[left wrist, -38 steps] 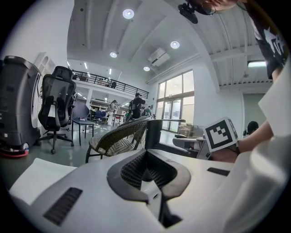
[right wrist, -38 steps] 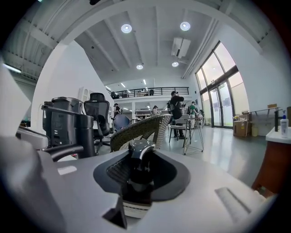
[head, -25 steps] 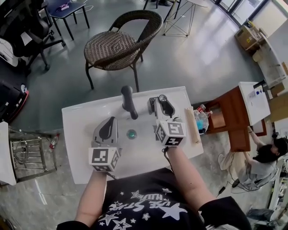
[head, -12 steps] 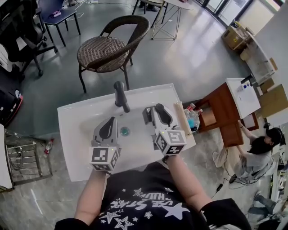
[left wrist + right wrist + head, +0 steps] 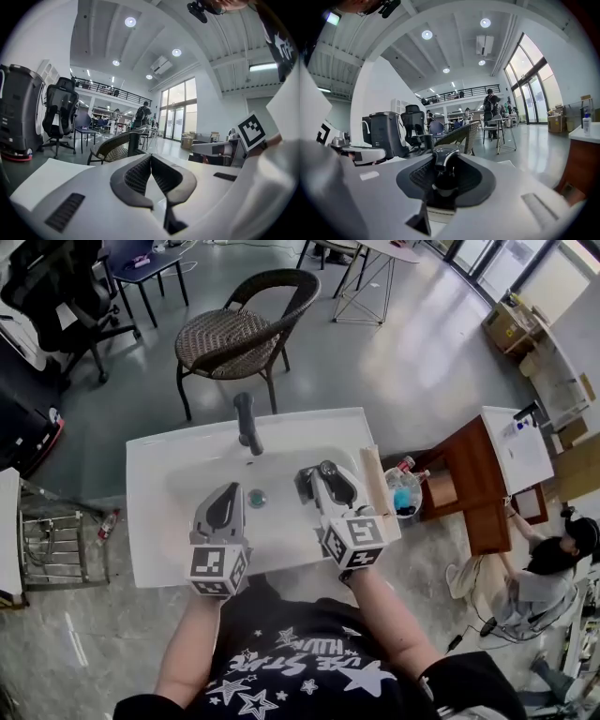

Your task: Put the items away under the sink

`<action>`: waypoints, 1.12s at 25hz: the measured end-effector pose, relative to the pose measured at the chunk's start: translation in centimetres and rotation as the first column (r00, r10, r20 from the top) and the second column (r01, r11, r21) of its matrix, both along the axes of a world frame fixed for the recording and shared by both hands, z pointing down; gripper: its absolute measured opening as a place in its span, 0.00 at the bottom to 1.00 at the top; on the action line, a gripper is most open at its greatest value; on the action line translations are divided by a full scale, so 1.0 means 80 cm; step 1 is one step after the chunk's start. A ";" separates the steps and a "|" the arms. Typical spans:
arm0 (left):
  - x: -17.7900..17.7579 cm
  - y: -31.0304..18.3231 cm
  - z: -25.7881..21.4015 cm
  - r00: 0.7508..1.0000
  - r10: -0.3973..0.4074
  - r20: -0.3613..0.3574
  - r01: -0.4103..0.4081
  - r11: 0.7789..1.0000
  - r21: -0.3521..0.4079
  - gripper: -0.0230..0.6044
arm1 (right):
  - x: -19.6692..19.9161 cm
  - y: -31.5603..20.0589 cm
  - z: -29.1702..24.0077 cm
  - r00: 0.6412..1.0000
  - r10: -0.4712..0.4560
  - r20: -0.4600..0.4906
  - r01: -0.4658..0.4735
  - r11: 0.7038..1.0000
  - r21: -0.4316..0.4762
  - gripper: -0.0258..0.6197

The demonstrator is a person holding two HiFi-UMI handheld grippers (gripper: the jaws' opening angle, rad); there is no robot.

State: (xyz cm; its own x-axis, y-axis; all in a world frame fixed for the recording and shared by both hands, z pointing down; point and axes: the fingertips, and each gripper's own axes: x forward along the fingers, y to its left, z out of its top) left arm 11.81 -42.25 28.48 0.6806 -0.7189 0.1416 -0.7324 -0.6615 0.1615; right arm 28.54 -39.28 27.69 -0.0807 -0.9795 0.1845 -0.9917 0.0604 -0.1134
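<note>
Both grippers have drawn back from the faucet (image 5: 247,423) toward the near edge of the sink (image 5: 155,531). Left gripper (image 5: 226,493): jaws closed together, nothing between them. Right gripper (image 5: 319,474): jaws narrowly apart, clamped on a dark pump bottle (image 5: 444,161) standing between its pads.

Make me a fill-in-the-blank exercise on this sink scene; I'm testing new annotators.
1. The right gripper grips a dark item; the left gripper holds ___.
2. The drain lies ___ the two grippers.
3. The chair beyond the sink is made of ___.
Missing words: nothing; between; wicker.
</note>
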 end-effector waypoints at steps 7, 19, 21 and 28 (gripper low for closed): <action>0.012 0.067 0.000 0.998 -0.042 0.043 0.043 0.999 -0.001 0.05 | 0.004 0.046 -0.010 0.997 -0.070 0.034 0.069 0.997 0.019 0.19; 0.043 0.215 -0.011 0.985 -0.169 0.027 0.168 0.985 0.030 0.05 | 0.025 0.176 -0.013 0.969 -0.242 0.039 0.241 0.970 0.037 0.19; 0.039 0.240 -0.014 0.981 -0.193 0.031 0.192 0.981 0.034 0.05 | 0.024 0.197 -0.010 0.963 -0.266 0.039 0.265 0.964 0.026 0.19; -0.015 0.337 -0.004 0.936 -0.351 0.034 0.351 0.936 0.016 0.05 | -0.015 0.261 0.002 0.916 -0.398 0.041 0.398 0.917 0.021 0.19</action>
State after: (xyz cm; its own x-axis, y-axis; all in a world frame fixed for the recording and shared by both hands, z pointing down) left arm 10.63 -15.31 28.19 0.3793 -0.9126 0.1526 -0.9234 -0.3627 0.1258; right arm 27.37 -18.39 27.88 -0.4718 -0.8670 0.1605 -0.8797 0.4505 -0.1523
